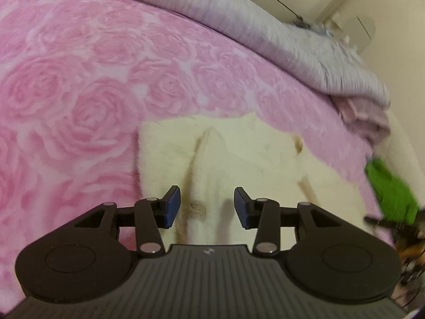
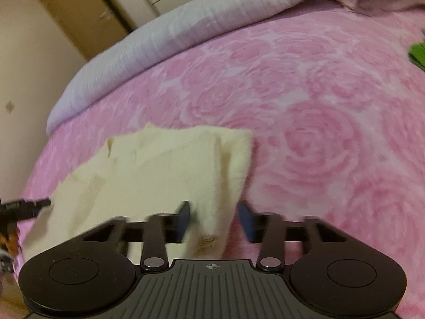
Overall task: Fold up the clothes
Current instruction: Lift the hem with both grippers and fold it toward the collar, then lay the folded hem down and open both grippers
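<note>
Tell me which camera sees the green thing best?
The left wrist view. There the green cloth shows as a big bright patch at the right edge, by the corner of the pink rose blanket. The right wrist view catches only a small green sliver at its right edge.

Pink rose-patterned bedspread (image 2: 305,122), grey quilt (image 1: 265,29), cream walls (image 2: 29,61), perhaps a wardrobe (image 2: 79,13).

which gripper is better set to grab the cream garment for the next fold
Right, probably. The right gripper has an edge strip of the cream garment between its open pads. The left gripper hovers open over the garment's middle, with no clear edge to pinch.
</note>
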Action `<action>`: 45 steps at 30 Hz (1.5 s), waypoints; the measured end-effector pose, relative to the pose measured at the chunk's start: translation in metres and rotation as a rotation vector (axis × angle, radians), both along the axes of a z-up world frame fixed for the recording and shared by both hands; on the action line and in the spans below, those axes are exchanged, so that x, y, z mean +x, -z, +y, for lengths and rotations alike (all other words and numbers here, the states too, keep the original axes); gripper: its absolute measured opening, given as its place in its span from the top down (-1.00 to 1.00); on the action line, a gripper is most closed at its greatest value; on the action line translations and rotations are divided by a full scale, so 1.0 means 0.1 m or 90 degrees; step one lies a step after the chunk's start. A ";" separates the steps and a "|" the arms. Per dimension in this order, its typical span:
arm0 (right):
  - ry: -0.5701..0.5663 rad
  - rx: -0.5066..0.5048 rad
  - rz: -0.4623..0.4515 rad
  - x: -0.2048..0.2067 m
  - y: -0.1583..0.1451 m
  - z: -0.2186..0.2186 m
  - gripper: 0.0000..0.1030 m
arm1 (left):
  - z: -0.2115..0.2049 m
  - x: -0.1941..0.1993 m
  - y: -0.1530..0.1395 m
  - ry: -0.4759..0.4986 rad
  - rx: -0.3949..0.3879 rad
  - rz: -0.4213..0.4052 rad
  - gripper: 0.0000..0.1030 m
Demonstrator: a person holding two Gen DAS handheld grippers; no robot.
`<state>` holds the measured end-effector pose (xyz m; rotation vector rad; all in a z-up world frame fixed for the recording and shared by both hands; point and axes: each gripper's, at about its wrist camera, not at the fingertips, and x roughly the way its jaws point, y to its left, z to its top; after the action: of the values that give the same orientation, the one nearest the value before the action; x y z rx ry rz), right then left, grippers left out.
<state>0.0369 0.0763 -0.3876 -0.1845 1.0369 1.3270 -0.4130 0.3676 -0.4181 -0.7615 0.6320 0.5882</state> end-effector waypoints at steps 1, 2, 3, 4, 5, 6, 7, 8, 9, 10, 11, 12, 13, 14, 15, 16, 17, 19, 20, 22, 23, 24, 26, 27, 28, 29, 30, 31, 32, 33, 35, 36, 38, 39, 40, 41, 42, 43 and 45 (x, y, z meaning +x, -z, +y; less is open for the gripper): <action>-0.008 0.000 -0.022 -0.04 -0.03 0.01 0.79 | -0.05 0.00 -0.01 0.011 0.009 -0.005 0.82; -0.015 -0.001 -0.049 -0.09 -0.07 0.01 0.82 | -0.09 -0.03 -0.04 0.014 0.016 -0.017 0.83; -0.026 0.008 -0.080 -0.16 -0.14 0.00 0.84 | -0.12 -0.07 -0.07 0.013 0.024 -0.032 0.83; -0.036 0.020 -0.111 -0.23 -0.22 -0.02 0.84 | -0.15 -0.12 -0.12 0.010 0.040 -0.043 0.84; -0.041 0.036 -0.144 -0.30 -0.29 -0.05 0.85 | -0.17 -0.18 -0.17 0.005 0.061 -0.053 0.84; -0.043 0.052 -0.178 -0.36 -0.37 -0.08 0.86 | -0.18 -0.24 -0.23 -0.001 0.084 -0.065 0.84; -0.039 0.071 -0.213 -0.41 -0.43 -0.11 0.86 | -0.19 -0.31 -0.29 -0.008 0.106 -0.076 0.84; -0.029 0.072 -0.232 -0.40 -0.42 -0.09 0.87 | -0.17 -0.37 -0.32 -0.021 0.120 -0.086 0.84; -0.018 0.066 -0.244 -0.39 -0.38 -0.06 0.87 | -0.12 -0.42 -0.32 -0.037 0.124 -0.092 0.84; -0.008 0.060 -0.257 -0.37 -0.34 -0.03 0.87 | -0.05 -0.46 -0.29 -0.050 0.111 -0.104 0.83; 0.003 0.054 -0.270 -0.35 -0.31 0.00 0.87 | -0.01 -0.47 -0.26 -0.054 0.104 -0.105 0.83; 0.004 0.052 -0.278 -0.35 -0.28 0.03 0.87 | 0.01 -0.46 -0.23 -0.055 0.101 -0.101 0.83; 0.000 0.051 -0.285 -0.37 -0.26 0.07 0.87 | 0.01 -0.41 -0.22 -0.048 0.112 -0.085 0.83; -0.003 0.050 -0.291 -0.38 -0.24 0.12 0.87 | 0.00 -0.36 -0.23 -0.038 0.128 -0.068 0.83; -0.006 0.049 -0.298 -0.40 -0.22 0.16 0.87 | 0.00 -0.30 -0.23 -0.028 0.144 -0.054 0.83; -0.007 0.053 -0.306 -0.40 -0.24 0.19 0.87 | 0.01 -0.26 -0.25 -0.024 0.155 -0.048 0.83; -0.007 0.058 -0.315 -0.40 -0.27 0.23 0.87 | 0.04 -0.24 -0.28 -0.027 0.165 -0.053 0.83; -0.004 0.073 -0.329 -0.38 -0.35 0.30 0.87 | 0.10 -0.22 -0.37 -0.036 0.184 -0.072 0.83; 0.000 0.084 -0.330 -0.35 -0.40 0.34 0.87 | 0.13 -0.21 -0.41 -0.040 0.196 -0.082 0.83; 0.009 0.102 -0.330 -0.30 -0.48 0.41 0.87 | 0.18 -0.16 -0.49 -0.045 0.220 -0.095 0.82; 0.013 0.109 -0.331 -0.28 -0.52 0.45 0.87 | 0.20 -0.13 -0.51 -0.046 0.227 -0.094 0.82; 0.014 0.109 -0.331 -0.26 -0.53 0.49 0.87 | 0.24 -0.09 -0.48 -0.047 0.226 -0.086 0.82; 0.012 0.089 -0.318 -0.20 -0.46 0.62 0.87 | 0.35 0.02 -0.35 -0.048 0.208 -0.059 0.82; 0.008 0.070 -0.309 -0.18 -0.37 0.69 0.87 | 0.41 0.06 -0.25 -0.047 0.191 -0.042 0.82; 0.002 0.048 -0.301 -0.15 -0.26 0.76 0.87 | 0.46 0.11 -0.13 -0.046 0.172 -0.023 0.82; -0.004 0.026 -0.292 -0.13 -0.15 0.83 0.87 | 0.49 0.15 -0.01 -0.046 0.158 -0.003 0.82; -0.007 0.009 -0.290 -0.12 -0.06 0.87 0.87 | 0.50 0.17 0.09 -0.047 0.154 0.012 0.82; -0.010 -0.006 -0.290 -0.11 0.02 0.90 0.87 | 0.49 0.17 0.12 -0.050 0.156 0.011 0.82; -0.007 -0.004 -0.285 -0.09 0.04 0.89 0.87 | 0.48 0.15 0.14 -0.053 0.159 0.004 0.82; -0.002 0.004 -0.279 -0.08 0.03 0.87 0.87 | 0.47 0.13 0.13 -0.055 0.164 -0.007 0.82; 0.006 0.028 -0.276 -0.05 -0.04 0.83 0.87 | 0.46 0.11 0.06 -0.056 0.178 -0.025 0.82; 0.009 0.041 -0.275 -0.04 -0.09 0.81 0.87 | 0.46 0.12 0.02 -0.054 0.191 -0.029 0.81; 0.016 0.055 -0.287 -0.05 -0.15 0.81 0.87 | 0.44 0.15 -0.06 -0.053 0.220 -0.036 0.81; 0.020 0.059 -0.296 -0.07 -0.16 0.82 0.87 | 0.44 0.17 -0.08 -0.055 0.228 -0.042 0.81; 0.025 0.054 -0.299 -0.07 -0.15 0.84 0.87 | 0.46 0.20 -0.05 -0.057 0.218 -0.035 0.81; 0.029 0.046 -0.299 -0.07 -0.12 0.87 0.87 | 0.50 0.22 0.00 -0.060 0.200 -0.022 0.81; 0.030 0.026 -0.289 -0.05 -0.05 0.91 0.87 | 0.54 0.25 0.05 -0.062 0.182 -0.009 0.80; 0.029 0.001 -0.275 -0.01 0.03 0.96 0.87 | 0.58 0.28 0.10 -0.064 0.164 0.004 0.75; 0.028 -0.038 -0.237 0.05 0.16 0.99 0.83 | 0.65 0.32 0.19 -0.070 0.132 0.026 0.73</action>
<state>0.0417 0.1753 -0.4040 -0.4336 0.7603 1.1669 -0.3814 0.4326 -0.4374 -0.5933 0.5595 0.7588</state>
